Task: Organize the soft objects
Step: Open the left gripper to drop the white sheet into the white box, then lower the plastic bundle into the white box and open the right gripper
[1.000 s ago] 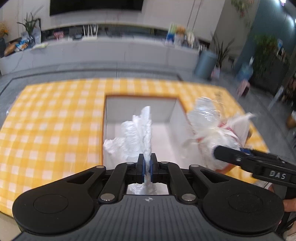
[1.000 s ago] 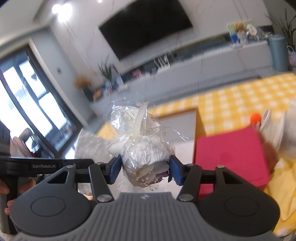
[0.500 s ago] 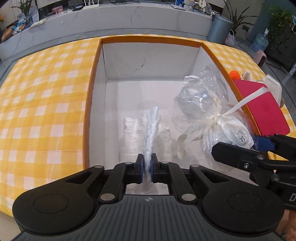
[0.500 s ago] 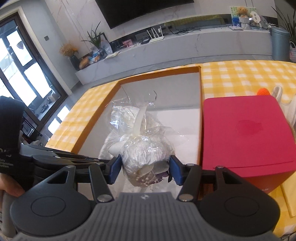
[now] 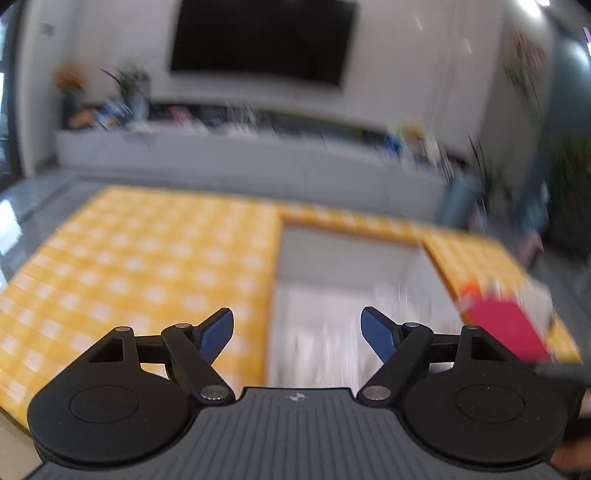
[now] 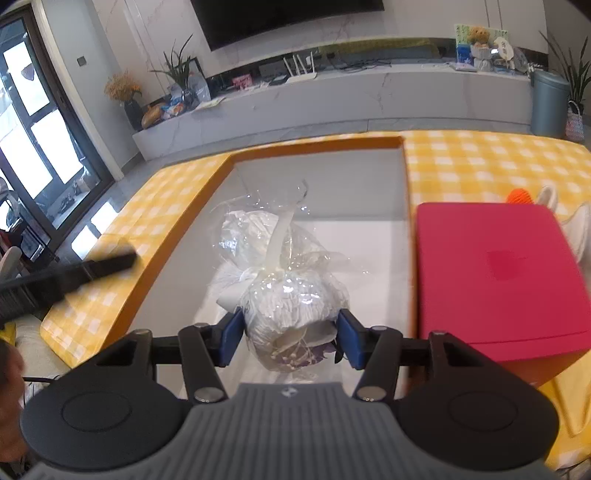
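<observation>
Wrapped bundle held over the box, other tool empty

The right gripper [image 6: 291,334] clenched the cellophane-wrapped soft bundle [image 6: 286,295] above the open white box [image 6: 321,181], probably for dropping in; the left gripper [image 5: 297,332] hung spread wide, grasping nothing, beside the red box [image 6: 495,269].

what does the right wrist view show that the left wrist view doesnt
Only the right wrist view: the right gripper shut on a clear-wrapped white bundle over the box, and a teddy bear on the far counter. Only the left wrist view: the left gripper open with nothing between its fingers. Both share the white box with its orange rim, the yellow checked cloth, the red lid and the TV.
</observation>
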`<state>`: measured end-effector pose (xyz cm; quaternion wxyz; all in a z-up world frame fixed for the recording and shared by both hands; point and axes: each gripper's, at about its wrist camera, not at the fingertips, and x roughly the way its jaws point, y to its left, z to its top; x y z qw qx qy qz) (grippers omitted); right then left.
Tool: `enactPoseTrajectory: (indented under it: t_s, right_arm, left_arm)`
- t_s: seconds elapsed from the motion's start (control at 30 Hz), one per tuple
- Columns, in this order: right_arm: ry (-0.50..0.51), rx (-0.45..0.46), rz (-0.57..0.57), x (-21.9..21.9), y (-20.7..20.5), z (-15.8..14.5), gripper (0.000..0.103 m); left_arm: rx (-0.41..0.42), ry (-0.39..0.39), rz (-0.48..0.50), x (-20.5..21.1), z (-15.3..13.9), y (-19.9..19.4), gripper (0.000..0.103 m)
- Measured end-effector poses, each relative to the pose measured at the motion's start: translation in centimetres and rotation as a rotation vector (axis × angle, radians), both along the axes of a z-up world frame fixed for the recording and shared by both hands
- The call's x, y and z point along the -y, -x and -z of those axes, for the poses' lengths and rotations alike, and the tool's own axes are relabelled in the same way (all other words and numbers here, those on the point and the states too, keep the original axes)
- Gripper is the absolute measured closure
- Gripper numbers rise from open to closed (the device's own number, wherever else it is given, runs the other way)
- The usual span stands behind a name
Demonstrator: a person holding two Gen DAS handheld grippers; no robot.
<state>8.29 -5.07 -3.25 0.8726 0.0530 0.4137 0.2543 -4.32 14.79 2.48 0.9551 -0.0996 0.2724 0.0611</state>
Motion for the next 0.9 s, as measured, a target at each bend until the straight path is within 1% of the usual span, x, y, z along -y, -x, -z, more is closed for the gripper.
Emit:
enactPoseTrajectory:
  t_s: [0.03, 0.1, 0.13, 0.17, 0.23, 0.33, 0.47, 0.53, 0.6, 0.67, 0.73, 0.8, 0.83, 0.9]
  right_arm:
    - [0.017, 0.003, 0.001, -0.6, 0.1, 0.1, 0.046]
    - [0.081, 0.039, -0.002, -1.9, 0.3, 0.2, 0.047]
    - [0.075, 0.029, -0.019, -2.4, 0.2, 0.3, 0.047]
    - [0.049, 0.0, -0.03, -2.8, 0.1, 0.5, 0.047]
    - [0.013, -0.042, -0.04, -3.6, -0.2, 0.9, 0.047]
    - [0.074, -0.031, -0.066, -5.9, 0.0, 1.5, 0.047]
    - [0.081, -0.09, -0.09, -7.6, 0.1, 2.5, 0.047]
    - [0.116, -0.088, -0.098, -8.3, 0.2, 2.9, 0.047]
    - [0.143, -0.084, -0.102, -8.7, 0.1, 3.1, 0.046]
    - [0.138, -0.102, -0.097, -8.9, -0.3, 3.5, 0.046]
    - [0.141, -0.11, -0.105, -8.9, -0.8, 3.9, 0.048]
    - [0.12, -0.135, -0.108, -8.8, -1.1, 4.3, 0.049]
    - [0.113, -0.147, -0.108, -8.7, -1.1, 4.3, 0.047]
    - [0.092, -0.168, -0.098, -8.3, -1.4, 4.4, 0.034]
  left_arm:
    - [0.031, -0.003, -0.013, -0.3, -0.2, 0.2, 0.011]
    - [0.067, 0.0, -0.026, -0.8, -0.3, 0.4, 0.011]
    - [0.081, 0.002, -0.026, -0.9, -0.1, 0.2, 0.011]
    - [0.09, -0.002, -0.025, -1.1, 0.1, -0.1, 0.011]
    - [0.077, -0.029, -0.024, -0.9, 0.8, -0.8, 0.011]
    - [0.022, -0.063, -0.035, -0.8, 1.7, -1.6, 0.011]
    - [0.011, -0.07, -0.037, -1.6, 2.2, -1.6, 0.011]
    - [0.018, -0.061, -0.045, -1.9, 2.0, -1.3, 0.011]
    - [0.032, -0.03, -0.048, -2.4, 2.0, -1.0, 0.011]
    - [0.034, -0.007, -0.05, -2.9, 2.1, -1.0, 0.011]
    - [0.032, 0.004, -0.066, -3.3, 2.1, -1.0, 0.011]
    - [0.026, 0.01, -0.081, -3.6, 2.3, -1.1, 0.011]
    - [0.022, 0.014, -0.082, -3.8, 2.3, -1.2, 0.011]
    - [0.024, 0.029, -0.077, -4.0, 2.4, -1.1, 0.011]
